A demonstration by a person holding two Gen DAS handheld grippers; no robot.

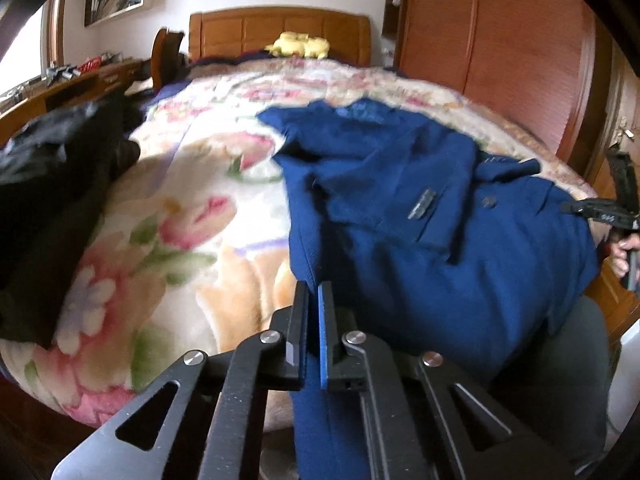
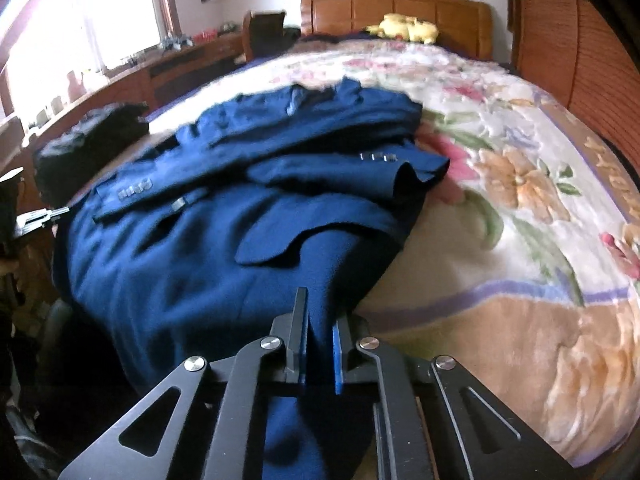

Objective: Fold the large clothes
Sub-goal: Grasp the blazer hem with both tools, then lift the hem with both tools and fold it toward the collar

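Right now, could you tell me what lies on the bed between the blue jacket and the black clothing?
Only bare floral blanket separates the blue jacket from the black clothing, shown in the left wrist view.

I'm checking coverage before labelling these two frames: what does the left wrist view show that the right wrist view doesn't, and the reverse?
Only the left wrist view shows the person's hand holding the right gripper at the frame's edge.

Only the right wrist view shows the bright window and the buttoned sleeve cuff.

Both show the blue jacket on the floral blanket, the wooden headboard, the yellow plush toy, and each camera's own gripper shut on the jacket's near edge.
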